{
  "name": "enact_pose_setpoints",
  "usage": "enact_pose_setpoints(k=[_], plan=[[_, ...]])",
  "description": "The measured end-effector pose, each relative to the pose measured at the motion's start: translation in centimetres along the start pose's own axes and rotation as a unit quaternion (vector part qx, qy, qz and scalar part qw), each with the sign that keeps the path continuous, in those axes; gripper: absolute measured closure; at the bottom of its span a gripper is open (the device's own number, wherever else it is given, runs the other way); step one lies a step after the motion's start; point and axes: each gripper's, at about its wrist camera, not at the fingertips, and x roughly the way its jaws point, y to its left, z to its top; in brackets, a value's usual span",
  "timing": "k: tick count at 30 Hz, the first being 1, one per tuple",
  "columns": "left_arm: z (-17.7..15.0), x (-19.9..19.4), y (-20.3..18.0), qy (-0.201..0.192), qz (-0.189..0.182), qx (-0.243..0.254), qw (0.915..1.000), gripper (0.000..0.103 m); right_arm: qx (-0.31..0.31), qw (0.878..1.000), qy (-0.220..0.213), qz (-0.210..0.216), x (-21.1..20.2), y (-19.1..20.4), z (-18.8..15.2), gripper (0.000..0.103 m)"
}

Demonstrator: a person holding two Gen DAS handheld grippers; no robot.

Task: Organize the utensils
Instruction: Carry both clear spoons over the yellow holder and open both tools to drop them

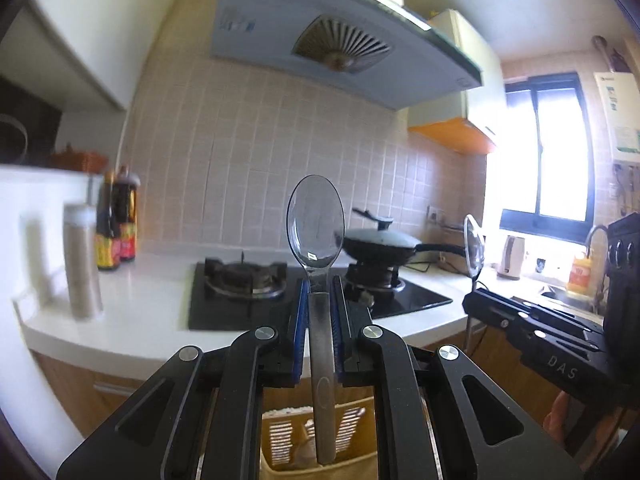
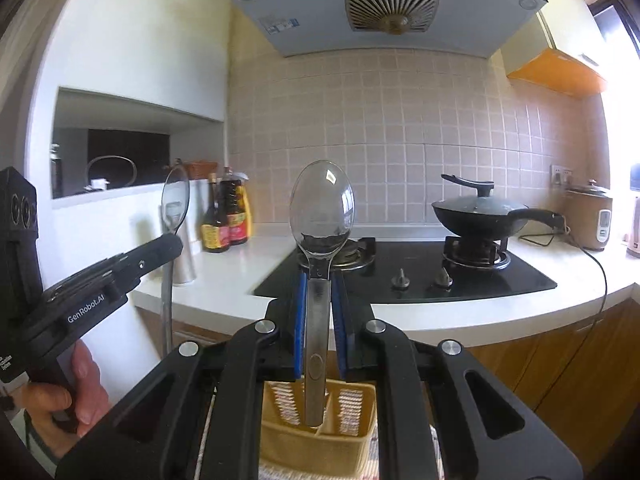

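Observation:
My left gripper (image 1: 319, 284) is shut on a metal spoon (image 1: 316, 220), bowl up, handle hanging down over a yellow slotted utensil holder (image 1: 280, 440). My right gripper (image 2: 319, 278) is shut on a second metal spoon (image 2: 322, 204), bowl up, its handle tip just above the same utensil holder (image 2: 340, 420). The right gripper shows in the left wrist view (image 1: 476, 296) with its spoon (image 1: 474, 244). The left gripper shows in the right wrist view (image 2: 172, 244) with its spoon (image 2: 175, 200). Both hold their spoons side by side in front of the counter.
A white counter (image 2: 440, 320) carries a black gas hob (image 2: 420, 276) with a lidded black pan (image 2: 480, 216). Sauce bottles (image 2: 226, 216) stand at its left, a rice cooker (image 2: 592, 216) at its right. A range hood (image 2: 380, 4) hangs above. A kettle (image 1: 512, 256) stands by the window.

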Motion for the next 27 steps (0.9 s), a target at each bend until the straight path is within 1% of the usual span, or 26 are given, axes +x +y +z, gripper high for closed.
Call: enact_pose_setpoints(k=[3,8,10,14,20,24,26,27], plan=[[-1.6,2.0,1.7,0.01,0.004,-0.019,0.9998,0.094,0.004,1.0,0.007,0.001,2.1,-0.8,-0.9,0.093],[-4.1,4.2,4.0,0.02,0.015,-0.04,0.9989,0.094,0.015,1.0,0.02,0.003,4.3,-1.9,-2.7,0.093],[-4.5,4.7,4.5,0.022,0.018,-0.045,0.9986,0.094,0.012,1.0,0.018,-0.005,5.0,-2.2,-3.4,0.093],[-5.3,5.7,5.3,0.029,0.019,-0.05,0.9982,0.094,0.008,0.999,0.033,-0.01,6.4,-2.7,-4.7,0.092],[-5.8,5.9,5.4,0.029,0.017,-0.046,0.9983,0.093,0.009,0.999,0.035,-0.011,6.8,-3.0,-5.8,0.092],[-6.2,5.7,5.3,0.033,0.014,-0.04,0.9985,0.092,0.004,1.0,0.027,-0.014,6.3,-2.9,-6.3,0.092],[-6.4,5.6,5.4,0.045,0.011,-0.033,0.9984,0.091,0.002,0.999,0.033,-0.011,6.1,-2.9,-6.5,0.092],[-6.3,5.5,5.4,0.048,0.008,-0.034,0.9982,0.087,0.002,0.999,0.037,-0.009,6.0,-2.9,-6.6,0.091]])
